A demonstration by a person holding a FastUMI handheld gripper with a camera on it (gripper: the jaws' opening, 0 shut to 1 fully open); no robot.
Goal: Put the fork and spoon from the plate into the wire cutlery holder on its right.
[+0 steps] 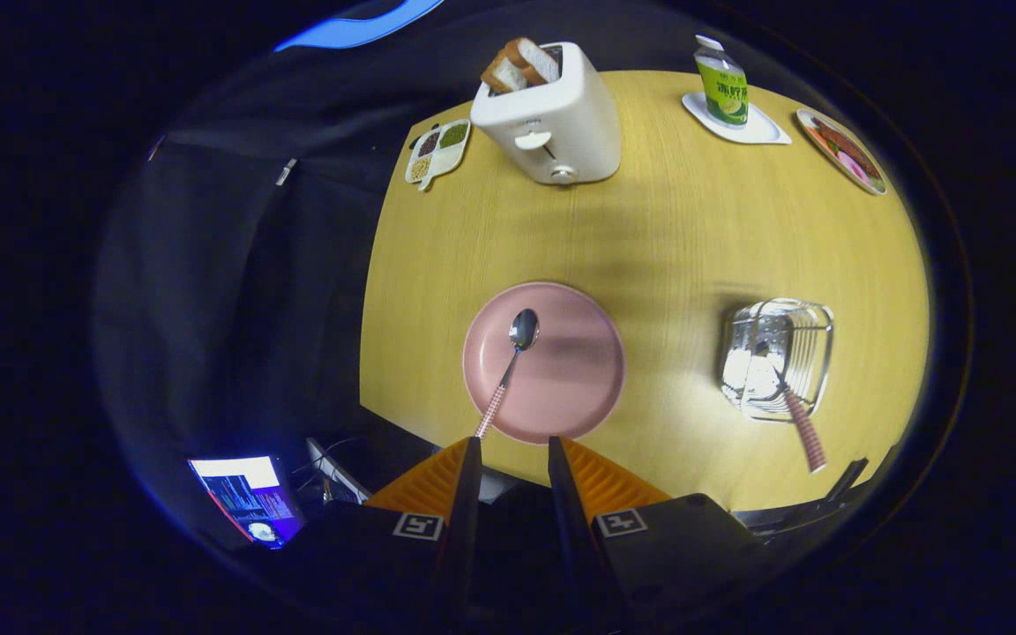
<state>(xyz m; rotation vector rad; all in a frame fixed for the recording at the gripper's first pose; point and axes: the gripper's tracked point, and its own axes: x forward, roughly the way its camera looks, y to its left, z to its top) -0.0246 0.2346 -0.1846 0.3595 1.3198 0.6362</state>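
Already the fork (797, 414) stands in the wire cutlery holder (777, 357), while the spoon (510, 366) lies on the plate (578, 388) beyond the gripper (512, 450), its jaws parted and empty.

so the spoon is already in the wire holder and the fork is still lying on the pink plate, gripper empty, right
Swapped. In the gripper view the spoon lies on the pink plate, just ahead of the fingers, and the fork is already in the wire holder, handle sticking out. The gripper is indeed empty, fingers apart.
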